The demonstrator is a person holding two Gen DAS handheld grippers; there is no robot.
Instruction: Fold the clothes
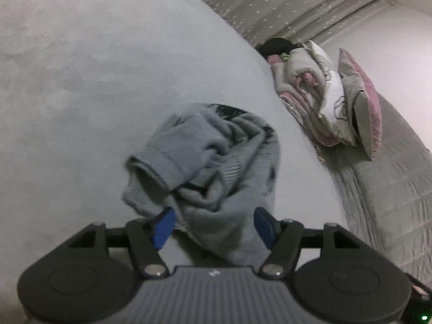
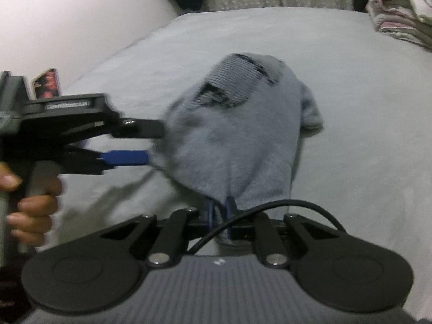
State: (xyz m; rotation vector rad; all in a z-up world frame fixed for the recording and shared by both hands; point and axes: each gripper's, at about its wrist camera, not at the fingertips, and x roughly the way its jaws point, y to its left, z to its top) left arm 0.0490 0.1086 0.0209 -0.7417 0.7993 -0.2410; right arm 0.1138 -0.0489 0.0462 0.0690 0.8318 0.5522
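A crumpled grey-blue garment (image 1: 216,162) with dark print lies heaped on the pale bed sheet (image 1: 81,81). In the left wrist view my left gripper (image 1: 215,226) is open, its blue pads standing either side of the garment's near edge with cloth between them, not pinched. The right wrist view shows the same garment (image 2: 237,135) bunched up, and my right gripper (image 2: 219,210) shut on its near edge. The left gripper (image 2: 155,143), held by a hand (image 2: 32,208), reaches in from the left with its fingers parted at the cloth's left side.
A pile of pink and grey bedding (image 1: 310,94) and a pillow (image 1: 361,102) sit at the right on a grey quilt (image 1: 391,189). A patterned curtain (image 1: 270,0) hangs behind. A black cable (image 2: 270,208) loops over the right gripper. A wall (image 2: 67,27) lies left of the bed.
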